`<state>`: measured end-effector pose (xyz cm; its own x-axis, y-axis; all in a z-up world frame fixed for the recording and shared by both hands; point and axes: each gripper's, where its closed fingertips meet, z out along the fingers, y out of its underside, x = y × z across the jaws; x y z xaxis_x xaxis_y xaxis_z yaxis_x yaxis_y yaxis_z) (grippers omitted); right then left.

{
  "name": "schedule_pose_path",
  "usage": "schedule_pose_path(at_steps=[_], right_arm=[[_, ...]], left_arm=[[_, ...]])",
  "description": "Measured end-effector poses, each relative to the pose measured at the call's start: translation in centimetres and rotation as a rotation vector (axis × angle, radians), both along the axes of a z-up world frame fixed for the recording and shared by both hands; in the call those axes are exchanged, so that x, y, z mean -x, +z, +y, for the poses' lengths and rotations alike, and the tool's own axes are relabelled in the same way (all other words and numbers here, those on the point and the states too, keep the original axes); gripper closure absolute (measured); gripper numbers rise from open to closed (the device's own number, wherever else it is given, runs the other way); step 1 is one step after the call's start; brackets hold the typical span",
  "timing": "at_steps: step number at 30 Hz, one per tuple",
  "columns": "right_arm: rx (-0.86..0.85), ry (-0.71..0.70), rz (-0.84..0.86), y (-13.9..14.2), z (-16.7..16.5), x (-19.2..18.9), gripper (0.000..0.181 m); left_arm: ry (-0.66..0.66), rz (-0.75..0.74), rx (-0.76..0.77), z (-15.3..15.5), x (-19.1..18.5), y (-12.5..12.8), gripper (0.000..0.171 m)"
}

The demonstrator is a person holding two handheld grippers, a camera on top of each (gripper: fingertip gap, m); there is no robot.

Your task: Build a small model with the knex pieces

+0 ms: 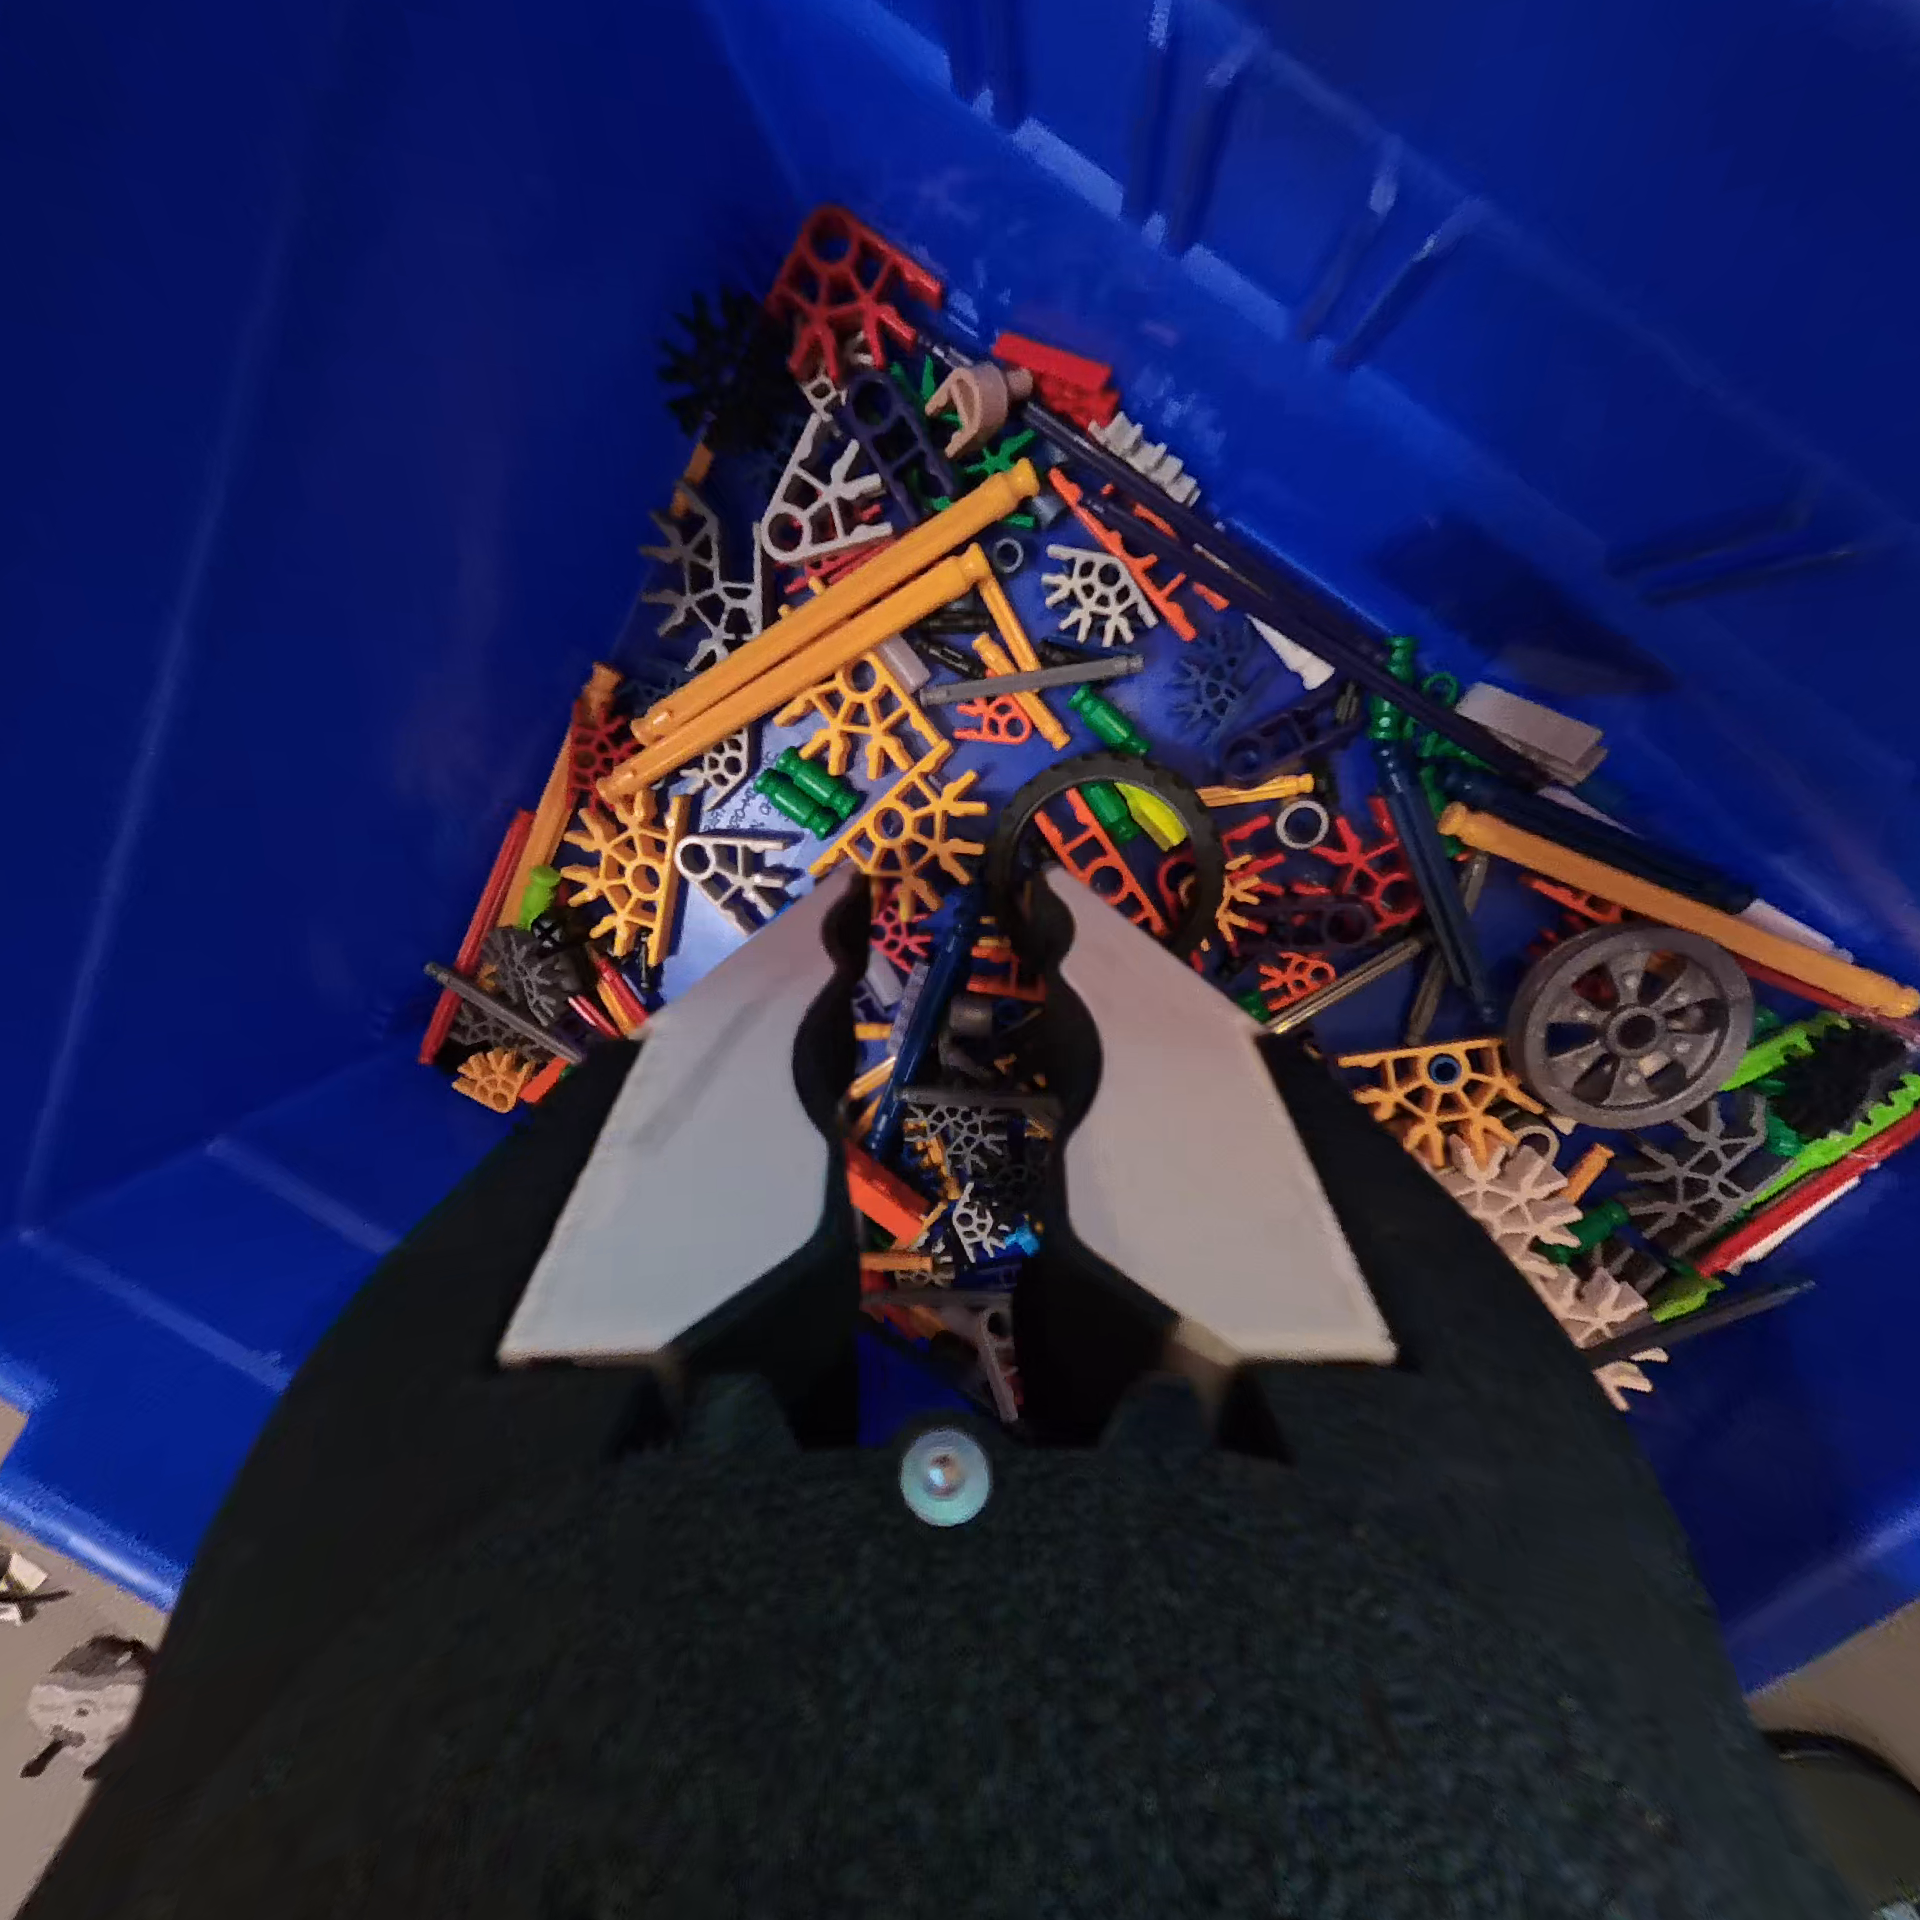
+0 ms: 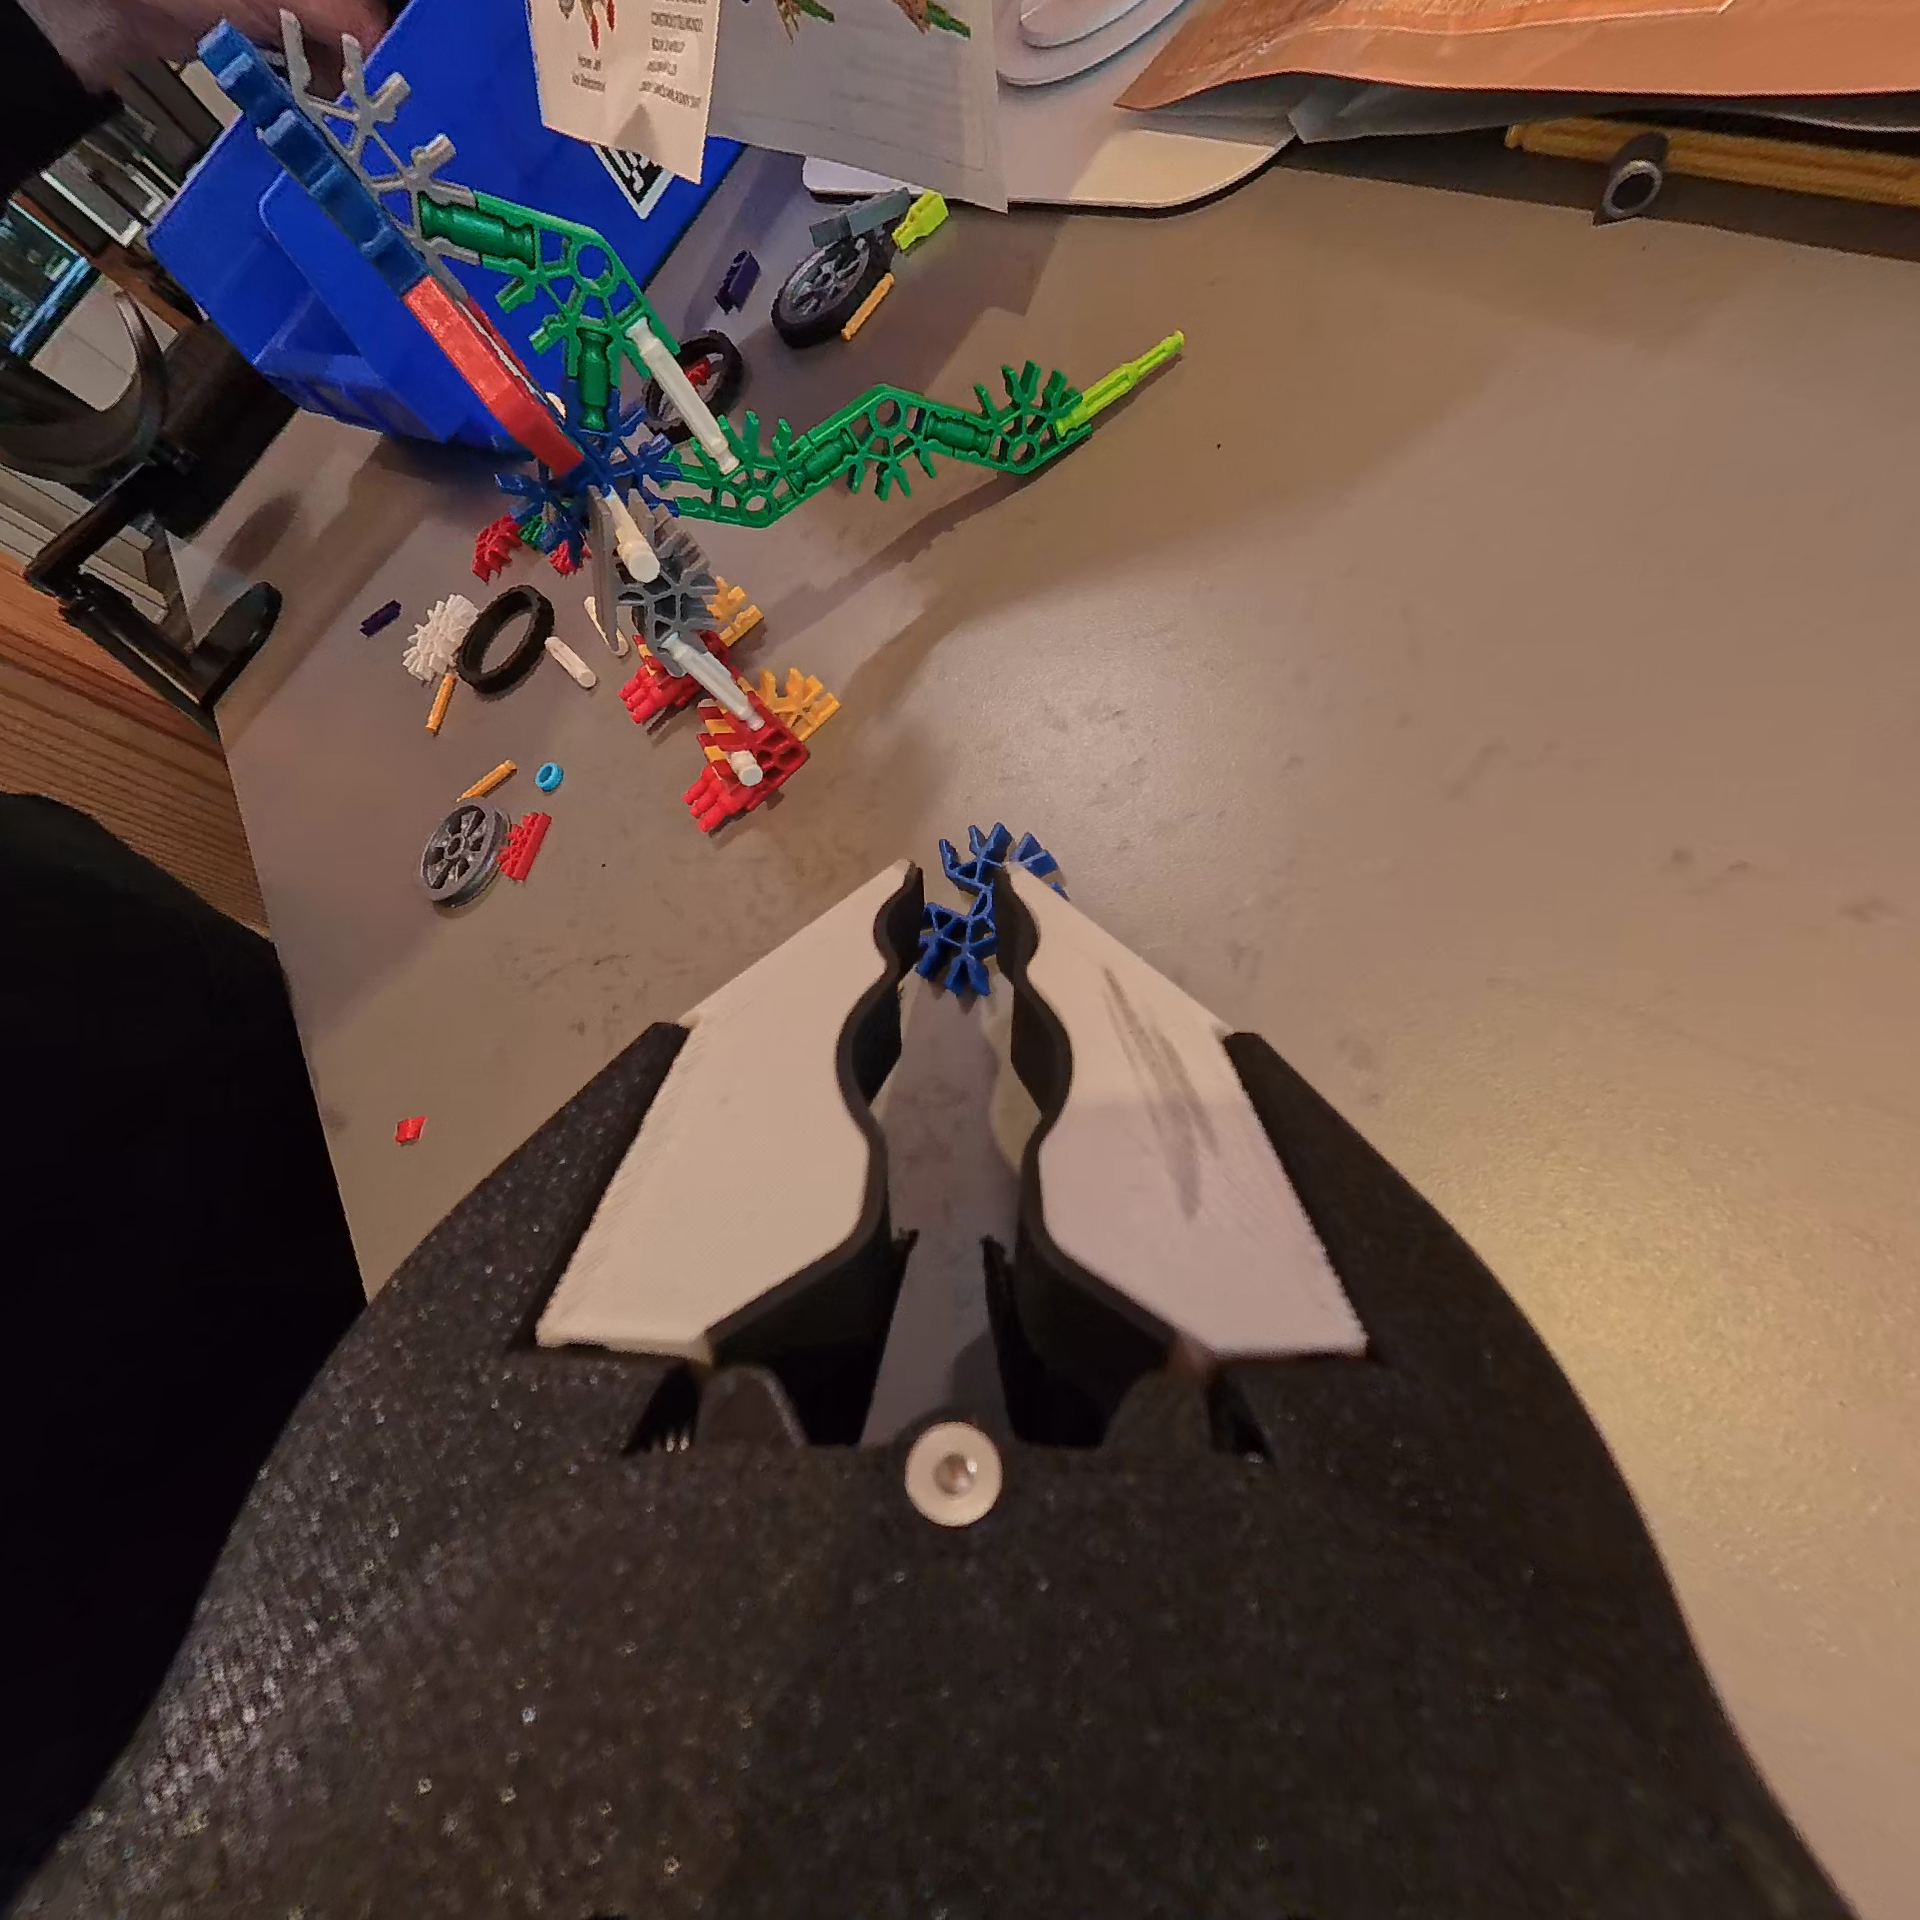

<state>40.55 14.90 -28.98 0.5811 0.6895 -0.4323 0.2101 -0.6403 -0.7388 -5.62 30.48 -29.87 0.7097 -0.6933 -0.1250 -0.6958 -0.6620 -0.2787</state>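
My left gripper (image 1: pixel 948 883) hangs inside a blue bin (image 1: pixel 416 416), just above a pile of plastic construction pieces. Its jaws stand apart and nothing is pressed between the pads. A black tyre ring (image 1: pixel 1107 766) lies against the right fingertip (image 1: pixel 1070 914), and a yellow snowflake connector (image 1: pixel 904 831) lies just beyond the left one. My right gripper (image 2: pixel 956 873) is shut on a blue snowflake connector (image 2: pixel 961 930), with both pads pressed on it, above the grey table (image 2: pixel 1351 623).
The bin also holds yellow rods (image 1: pixel 821 613) and a grey wheel (image 1: pixel 1631 1023). On the table stand a green, blue and red built model (image 2: pixel 883 447), the blue bin (image 2: pixel 312 291), a loose tyre (image 2: pixel 504 639), a grey wheel (image 2: pixel 462 847) and papers (image 2: pixel 862 83). Left tips to right tips: about 50 centimetres.
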Motion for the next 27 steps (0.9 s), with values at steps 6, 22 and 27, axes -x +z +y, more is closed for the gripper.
schedule_pose_path(at_steps=[6,22,27], right_arm=[[-0.003,0.003,0.002,0.1,0.0,0.0,0.168],[-0.01,-0.001,0.016,0.3,0.0,-0.1,0.167],[-0.007,0.002,0.018,0.3,0.0,0.0,0.167]], left_arm=[[-0.007,0.015,0.022,0.9,-0.1,-0.9,0.14],[0.06,-0.001,0.029,-0.6,-0.1,-0.7,0.155],[0.047,0.01,0.022,-1.1,-0.2,-0.6,0.157]])
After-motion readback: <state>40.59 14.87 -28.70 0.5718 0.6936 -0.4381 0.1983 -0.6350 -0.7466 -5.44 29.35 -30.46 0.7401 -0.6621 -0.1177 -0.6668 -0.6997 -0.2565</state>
